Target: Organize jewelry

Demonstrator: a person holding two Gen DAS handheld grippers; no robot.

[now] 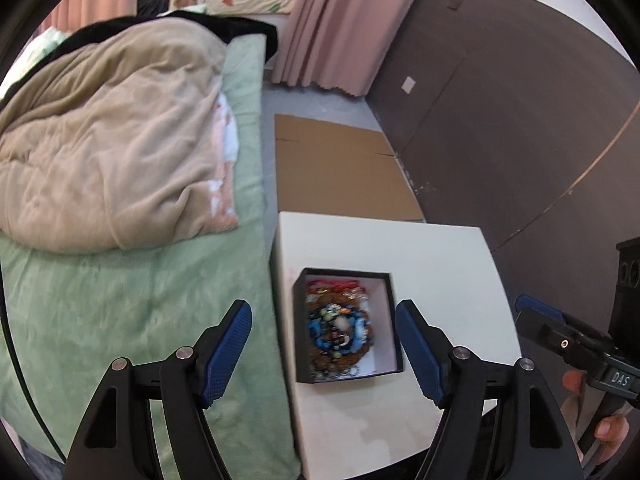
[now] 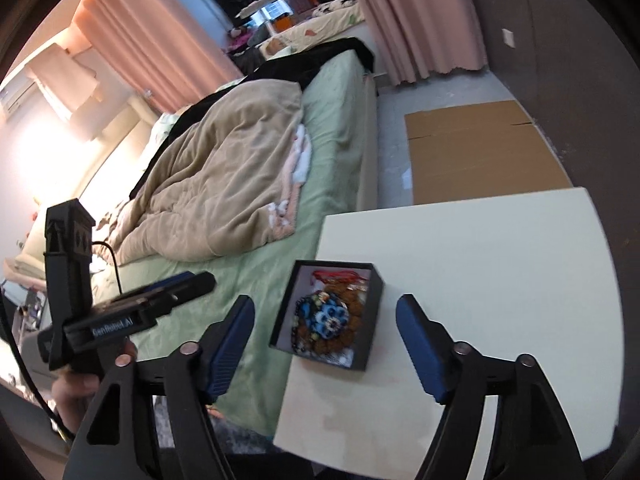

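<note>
Both of your tools, left tool (image 1: 323,354) and right tool (image 2: 325,350), hang with jaws apart, empty, above the black box (image 1: 346,324) of jewelry (image 1: 340,326) on the white table (image 1: 440,256).

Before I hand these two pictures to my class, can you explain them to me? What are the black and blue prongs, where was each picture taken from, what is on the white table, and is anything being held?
There is no robot here. A person holds a two-fingered tool in each hand, and each tool carries a wide-angle camera that looks along its fingers. One picture comes from the left hand-held gripper, the other from the right hand-held gripper. The blue pads are fingertips. Each camera also catches the other tool at the edge of its picture.

On the white table, beside a bed with a green sheet and a beige blanket, stands an open black box. In it lies a heap of jewelry: blue beads, brown beads and something red at the far end.

Both grippers stand open above the table, and nothing is held in either.
</note>
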